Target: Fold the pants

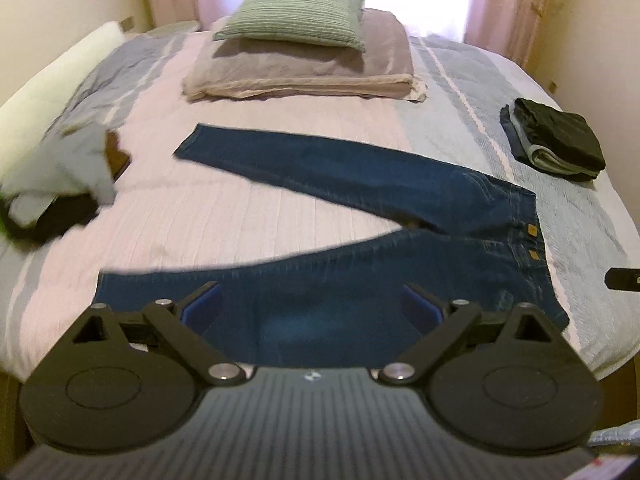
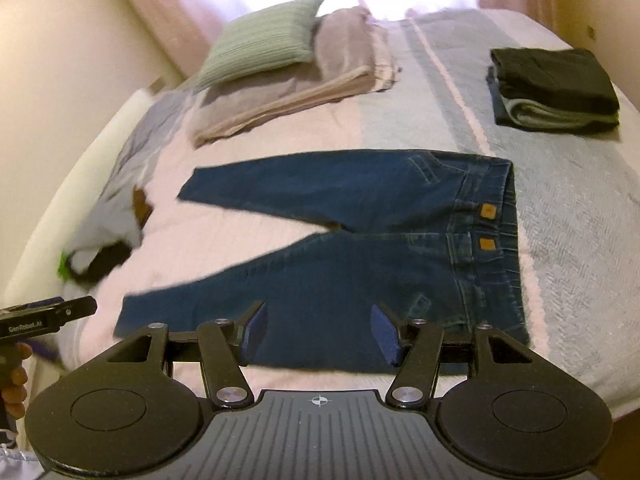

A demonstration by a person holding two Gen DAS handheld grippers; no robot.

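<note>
Dark blue jeans (image 1: 360, 216) lie flat on the bed with both legs spread apart toward the left and the waistband (image 2: 504, 236) at the right. My left gripper (image 1: 312, 304) hovers open above the near leg, nothing between its blue pads. My right gripper (image 2: 318, 328) is open too, over the near leg close to the hip. In the right wrist view the left gripper (image 2: 48, 316) shows at the left edge, held by a hand (image 2: 16, 380). A tip of the right gripper (image 1: 624, 280) shows at the right edge of the left wrist view.
A green cushion (image 1: 296, 12) rests on a folded beige blanket (image 1: 304, 72) at the far side. A stack of folded dark clothes (image 1: 556, 140) sits at the far right. A loose pile of light and dark garments (image 1: 60, 184) lies at the left, beside a white bed edge (image 1: 52, 88).
</note>
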